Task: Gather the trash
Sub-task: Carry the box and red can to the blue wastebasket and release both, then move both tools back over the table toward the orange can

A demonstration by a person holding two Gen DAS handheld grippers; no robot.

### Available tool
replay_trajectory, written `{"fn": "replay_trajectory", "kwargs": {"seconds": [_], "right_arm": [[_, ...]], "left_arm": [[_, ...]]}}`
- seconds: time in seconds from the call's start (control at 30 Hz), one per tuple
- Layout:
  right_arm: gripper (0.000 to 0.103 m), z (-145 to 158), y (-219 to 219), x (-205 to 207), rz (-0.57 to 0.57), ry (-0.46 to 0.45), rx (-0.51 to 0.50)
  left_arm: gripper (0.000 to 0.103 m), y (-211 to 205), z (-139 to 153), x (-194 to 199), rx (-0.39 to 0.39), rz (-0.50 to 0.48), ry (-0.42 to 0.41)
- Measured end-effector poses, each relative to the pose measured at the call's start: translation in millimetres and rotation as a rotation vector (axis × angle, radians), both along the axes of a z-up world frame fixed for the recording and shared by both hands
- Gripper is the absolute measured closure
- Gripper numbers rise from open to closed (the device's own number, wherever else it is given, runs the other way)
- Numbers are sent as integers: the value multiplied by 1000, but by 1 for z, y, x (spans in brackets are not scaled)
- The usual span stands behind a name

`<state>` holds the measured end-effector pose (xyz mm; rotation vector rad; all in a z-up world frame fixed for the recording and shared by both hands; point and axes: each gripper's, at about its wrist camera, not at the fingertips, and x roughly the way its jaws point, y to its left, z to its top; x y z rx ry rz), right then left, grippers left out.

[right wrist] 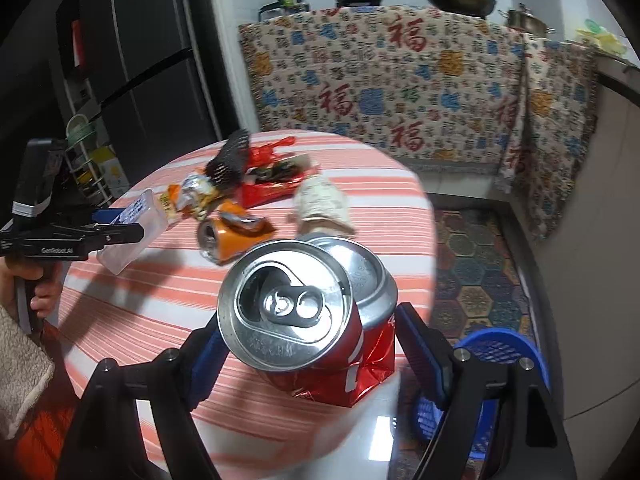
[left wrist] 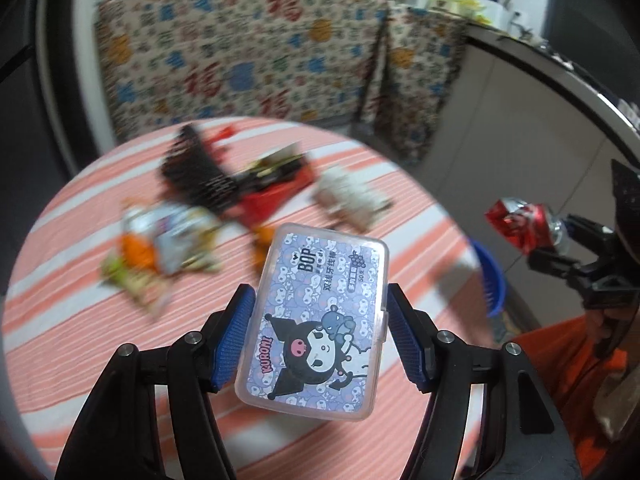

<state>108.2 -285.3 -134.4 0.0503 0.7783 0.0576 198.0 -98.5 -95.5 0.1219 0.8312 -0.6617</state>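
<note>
My left gripper (left wrist: 320, 312) is shut on a clear plastic floss-pick box (left wrist: 316, 320) with a purple cartoon label, held above the round striped table (left wrist: 60, 320). My right gripper (right wrist: 308, 344) is shut on a crushed red soda can (right wrist: 316, 320), held over the table's right edge. In the left wrist view the can (left wrist: 524, 228) and right gripper (left wrist: 560, 240) show at the right. In the right wrist view the box (right wrist: 136, 232) and left gripper (right wrist: 104, 224) show at the left. A blue basket (right wrist: 500, 352) stands on the floor below the right gripper.
On the table lie a crushed orange can (right wrist: 228, 236), snack wrappers (right wrist: 192, 196), a black brush (right wrist: 232, 160), a red packet (right wrist: 272, 188) and crumpled white paper (right wrist: 324, 204). A patterned cloth (right wrist: 400, 80) covers the counter behind. A dark fridge (right wrist: 140, 60) stands at the left.
</note>
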Motion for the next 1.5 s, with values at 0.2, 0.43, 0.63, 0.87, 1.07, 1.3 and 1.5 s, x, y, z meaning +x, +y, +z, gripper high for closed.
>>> {"fn": "replay_trajectory", "kwargs": {"seconds": [0.2,0.43,0.63,0.87,1.07,1.3,1.5], "right_arm": [[22,16,-73,-24,-121,6,-71],[22,-3,-173,-52,-280,94,-91],[22,-39,-228,-57,-329,154,-60],[22,-71,-274,-53,-358,191,-1],[22,-91,-293,-46,-343,223,23],[20,-121,-303,-33,-284,253,10],[20,-121,-310,-33,-289,246,6]], "left_arm": [[36,-106,7,-4,-61,-170,33],[36,-220,-18,-7,-53,-299,82],[36,-285,-51,-6,-36,-336,136],[36,-317,-74,8,-26,-323,174],[36,-338,-91,14,-2,-344,191],[10,-357,-102,23,-36,-378,208],[10,-353,-92,27,-61,-365,203]]}}
